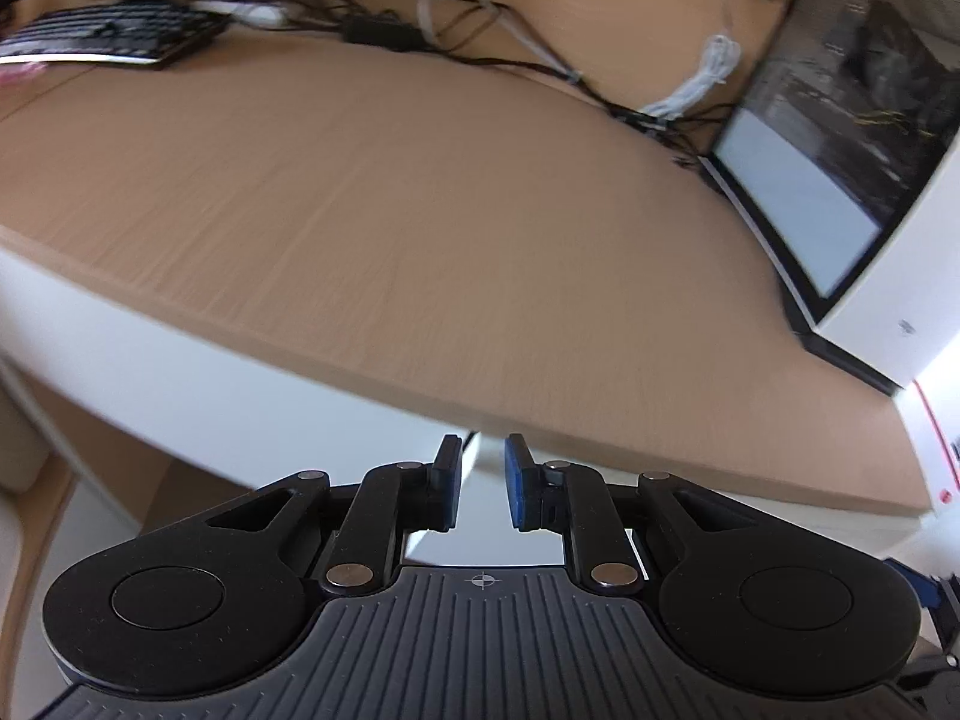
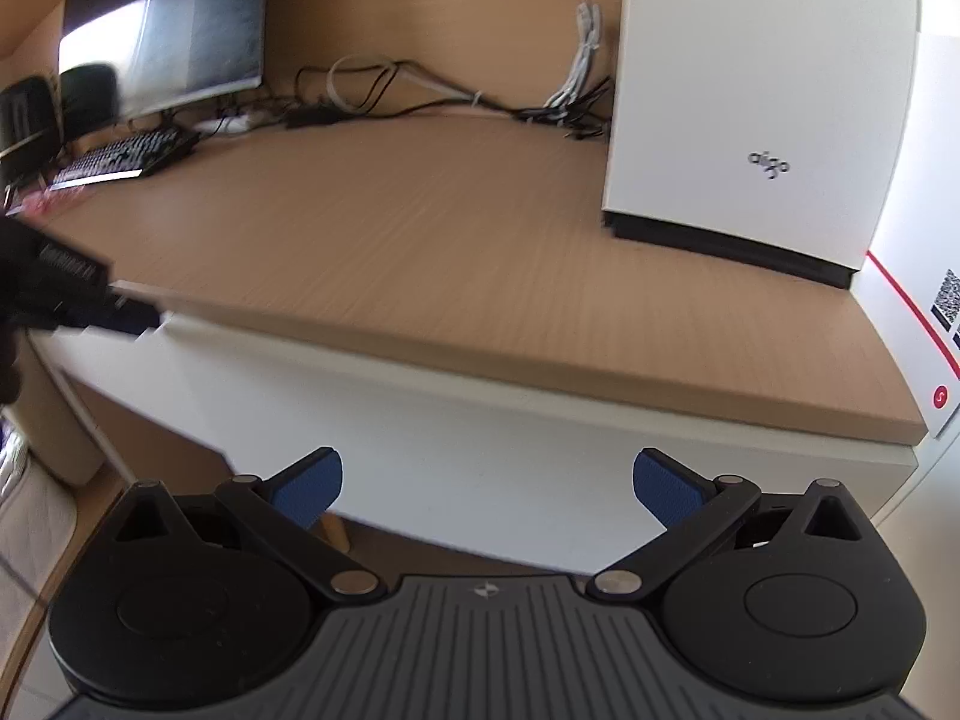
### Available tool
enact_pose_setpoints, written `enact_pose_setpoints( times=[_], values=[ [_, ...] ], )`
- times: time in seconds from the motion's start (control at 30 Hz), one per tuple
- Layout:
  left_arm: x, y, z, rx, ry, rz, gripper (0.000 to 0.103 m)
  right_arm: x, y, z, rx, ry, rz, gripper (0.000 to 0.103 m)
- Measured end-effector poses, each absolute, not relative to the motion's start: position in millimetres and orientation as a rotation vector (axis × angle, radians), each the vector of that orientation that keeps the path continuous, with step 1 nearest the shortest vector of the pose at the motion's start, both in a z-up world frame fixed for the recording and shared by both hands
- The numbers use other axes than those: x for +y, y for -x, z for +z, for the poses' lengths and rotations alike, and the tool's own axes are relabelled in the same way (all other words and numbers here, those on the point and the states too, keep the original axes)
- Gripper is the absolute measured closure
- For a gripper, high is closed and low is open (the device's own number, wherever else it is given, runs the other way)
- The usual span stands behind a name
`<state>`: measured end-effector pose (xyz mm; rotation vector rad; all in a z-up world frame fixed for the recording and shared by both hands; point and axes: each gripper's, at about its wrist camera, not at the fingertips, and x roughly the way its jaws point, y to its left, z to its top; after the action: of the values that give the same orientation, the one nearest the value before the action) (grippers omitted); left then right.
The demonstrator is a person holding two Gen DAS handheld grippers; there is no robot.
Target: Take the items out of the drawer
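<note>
Closest in, both tools are empty. The left gripper (image 1: 483, 483) has its blue pads (image 1: 517, 489) drawn in with just a narrow slot between them, nothing pinched in there. It sits right at the front lip of the desk (image 1: 384, 228), roughly level with the white panel (image 1: 198, 372) under the wooden top. The right gripper (image 2: 487, 487) is released wide, jaws spread well apart, pointing at the same white drawer front (image 2: 456, 420) from a bit further back.

So honestly this looks like square one. That white face below the desktop is my best guess for the drawer, and it looks closed from here; I can't make out a handle or any gap. No items from inside are visible anywhere, so where they are is simply hidden. Nothing has been taken out as far as I can tell: the near part of the desktop is bare. Left to do, I'd say: pull the drawer, reach in, grab stuff, set it on top.

Further back there's a white PC case (image 2: 756, 90) on the right, a tangle of cables (image 2: 420, 96) along the wall, a keyboard (image 2: 120, 156) and a monitor (image 2: 174, 36) off to the left. Both views are a bit motion-blurred
</note>
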<state>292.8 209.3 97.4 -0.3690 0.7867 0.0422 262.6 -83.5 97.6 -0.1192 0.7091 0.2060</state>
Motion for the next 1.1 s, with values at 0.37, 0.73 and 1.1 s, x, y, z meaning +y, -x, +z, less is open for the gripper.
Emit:
enact_pose_setpoints(
  times=[0.37,0.73,1.1],
  values=[
    [209,-291,92,0.783,0.349,-0.034,0.086,-62,-295,93,0.676,-0.020,-0.078,0.000],
    [212,-291,87,0.790,0.354,-0.055,0.086,-61,-303,83,0.650,0.022,-0.091,0.000],
    [217,-296,84,0.799,0.375,-0.030,0.086,-57,-309,81,0.654,0.028,-0.108,0.000]
  ],
)
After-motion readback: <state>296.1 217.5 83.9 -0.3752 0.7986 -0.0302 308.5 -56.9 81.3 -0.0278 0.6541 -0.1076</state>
